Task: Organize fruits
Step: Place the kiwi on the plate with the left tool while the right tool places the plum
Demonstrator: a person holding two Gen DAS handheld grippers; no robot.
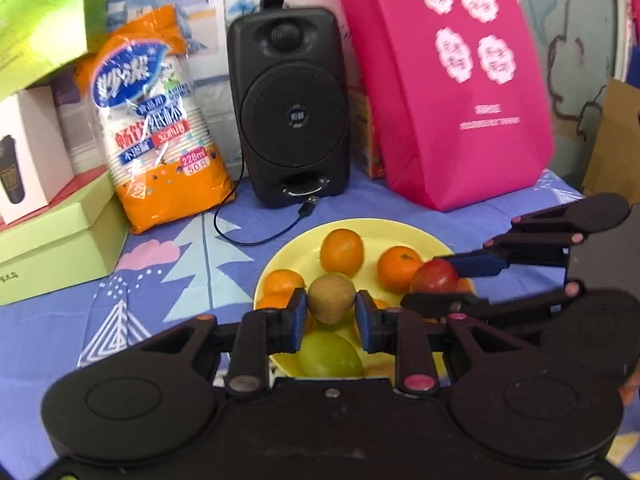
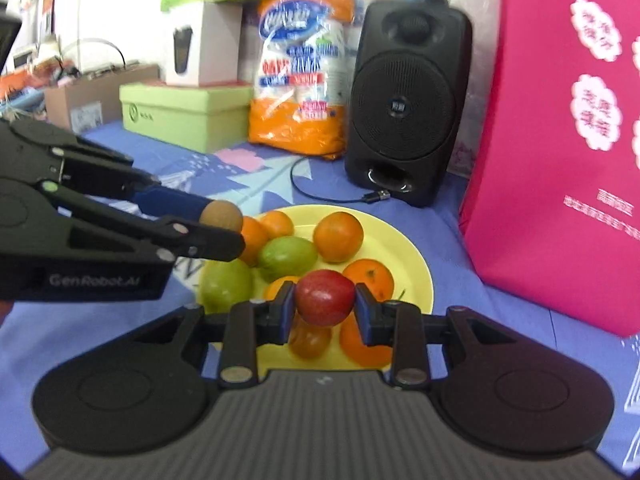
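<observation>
Here left gripper [image 1: 331,304] clamps kiwi [image 1: 331,298], right gripper [image 2: 325,304] clamps apple [image 2: 325,297]

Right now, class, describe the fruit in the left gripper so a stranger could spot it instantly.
Find the yellow plate in front of the black speaker. Above its near edge the left gripper grips a kiwi. It is the only dull brown, matte fruit; its neighbours are glossy oranges, green fruits and a red apple held by the right gripper.

Speaker [image 1: 290,108] and pink bag [image 1: 452,80] wall plate's [image 1: 400,232] far side.
</observation>
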